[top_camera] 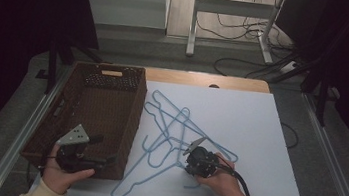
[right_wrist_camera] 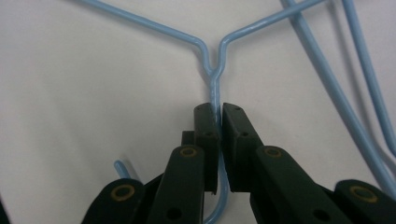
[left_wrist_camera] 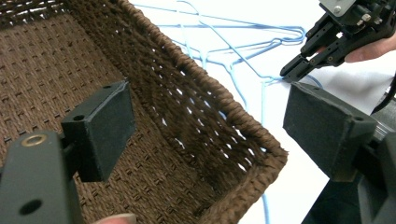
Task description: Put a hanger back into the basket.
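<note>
Several light-blue wire hangers (top_camera: 174,128) lie tangled on the white sheet, just right of a brown woven basket (top_camera: 135,113). My right gripper (top_camera: 186,167) is shut on the neck of one hanger (right_wrist_camera: 214,84), just below where its two shoulders meet; the pads (right_wrist_camera: 205,121) pinch the wire, and the hook curls back under the jaws. The left gripper view shows that same gripper (left_wrist_camera: 292,71) with its tips down at the wire (left_wrist_camera: 233,46). My left gripper (top_camera: 103,150) is open over the basket's near right corner (left_wrist_camera: 224,100), one pad (left_wrist_camera: 109,126) inside and the other outside, with nothing between them.
The white sheet (top_camera: 248,137) covers the table, with bare room to the right of the hangers. The basket holds nothing that I can see. A wooden strip (top_camera: 205,80) runs along the far edge. Desk legs and cables (top_camera: 231,29) stand on the floor beyond.
</note>
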